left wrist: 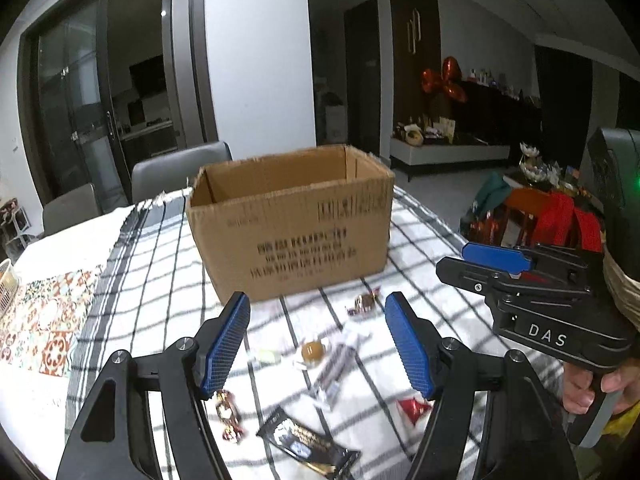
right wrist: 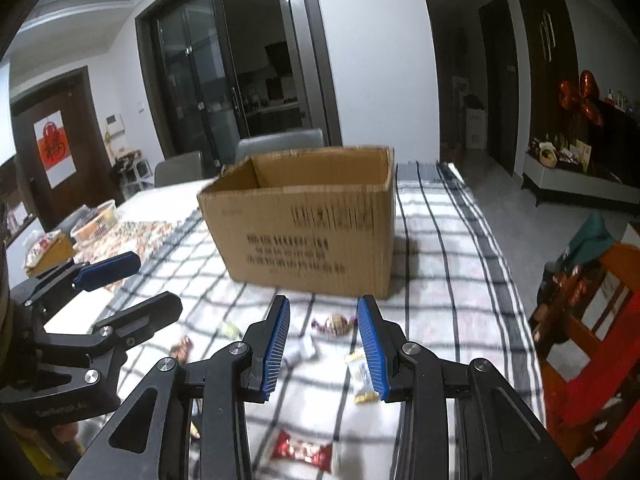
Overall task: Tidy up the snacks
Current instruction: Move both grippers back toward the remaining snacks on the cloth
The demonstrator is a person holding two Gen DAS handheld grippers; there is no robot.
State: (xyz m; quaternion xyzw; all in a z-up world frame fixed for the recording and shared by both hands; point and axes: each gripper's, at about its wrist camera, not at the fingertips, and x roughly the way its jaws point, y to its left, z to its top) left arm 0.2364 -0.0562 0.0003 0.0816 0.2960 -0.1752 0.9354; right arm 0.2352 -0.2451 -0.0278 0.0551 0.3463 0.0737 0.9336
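An open cardboard box (left wrist: 292, 220) stands on the checked tablecloth; it also shows in the right wrist view (right wrist: 308, 228). Small wrapped snacks lie in front of it: a brown candy (left wrist: 312, 351), a striped bar (left wrist: 334, 368), a black packet (left wrist: 308, 446), a red wrapper (left wrist: 412, 408), a foil candy (left wrist: 365, 302). My left gripper (left wrist: 318, 344) is open and empty above them. My right gripper (right wrist: 323, 344) is open and empty over a round candy (right wrist: 335, 324), a white bar (right wrist: 362, 378) and a red wrapper (right wrist: 300, 452).
Grey chairs (left wrist: 176, 168) stand behind the table. A patterned cloth (left wrist: 44, 320) and a white basket (left wrist: 6, 284) lie at the left. A red chair with bags (right wrist: 592, 320) stands off the table's right edge. Containers (right wrist: 94, 220) sit at far left.
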